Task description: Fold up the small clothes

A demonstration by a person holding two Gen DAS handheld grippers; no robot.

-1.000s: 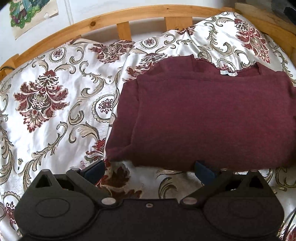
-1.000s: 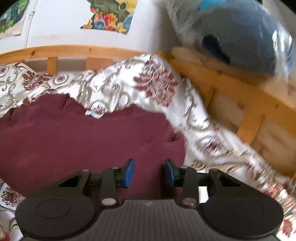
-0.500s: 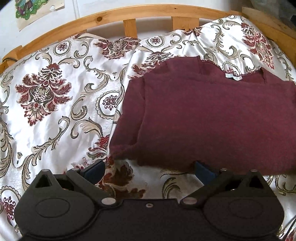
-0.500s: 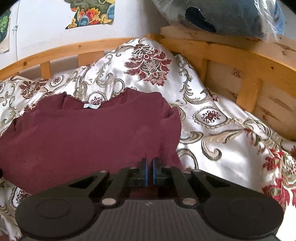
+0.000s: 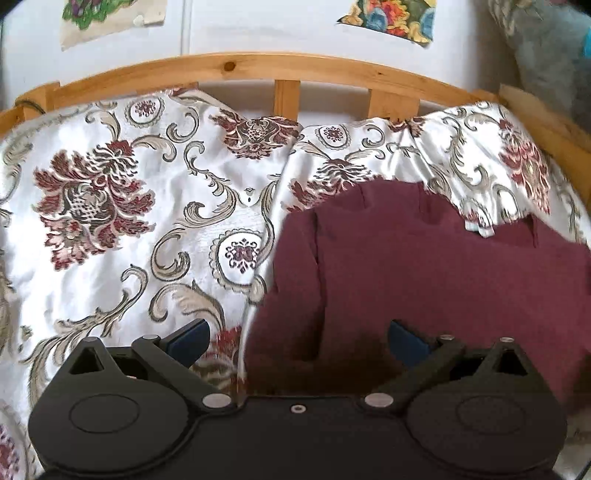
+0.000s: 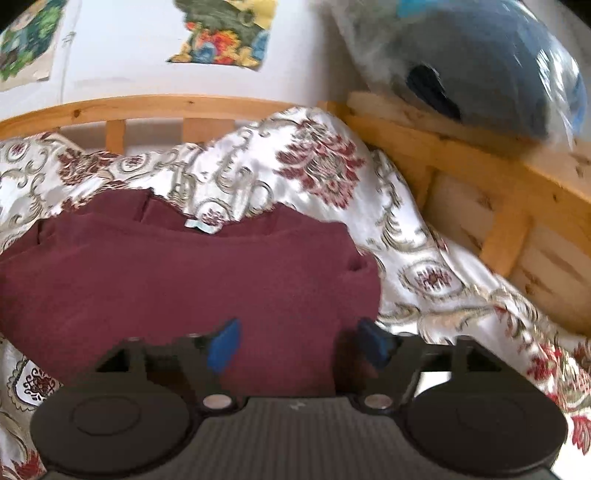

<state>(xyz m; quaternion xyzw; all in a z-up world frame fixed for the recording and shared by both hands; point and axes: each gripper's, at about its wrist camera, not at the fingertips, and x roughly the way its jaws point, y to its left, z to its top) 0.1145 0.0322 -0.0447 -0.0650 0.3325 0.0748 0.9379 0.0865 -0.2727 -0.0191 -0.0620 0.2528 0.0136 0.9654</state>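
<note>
A maroon knit top (image 5: 424, 280) lies folded flat on the floral bedspread (image 5: 122, 229), its neck label toward the headboard. My left gripper (image 5: 297, 341) stands open over the top's near left corner, one blue pad above the bedspread, the other above the fabric. In the right wrist view the same top (image 6: 177, 280) fills the lower left. My right gripper (image 6: 301, 345) is over its near right corner with jaws opening; the cloth lies below and between the pads, and neither pad presses on it.
A wooden slatted headboard (image 5: 288, 74) curves behind the bedspread, and a wooden side rail (image 6: 491, 184) runs along the right. A plastic-wrapped grey-blue bundle (image 6: 480, 70) rests on that rail. Paper pictures (image 6: 225, 33) hang on the white wall.
My right gripper closed fully half a second ago and has now spread wide. My left gripper has shifted forward and right, so the top's left corner now sits between its pads.
</note>
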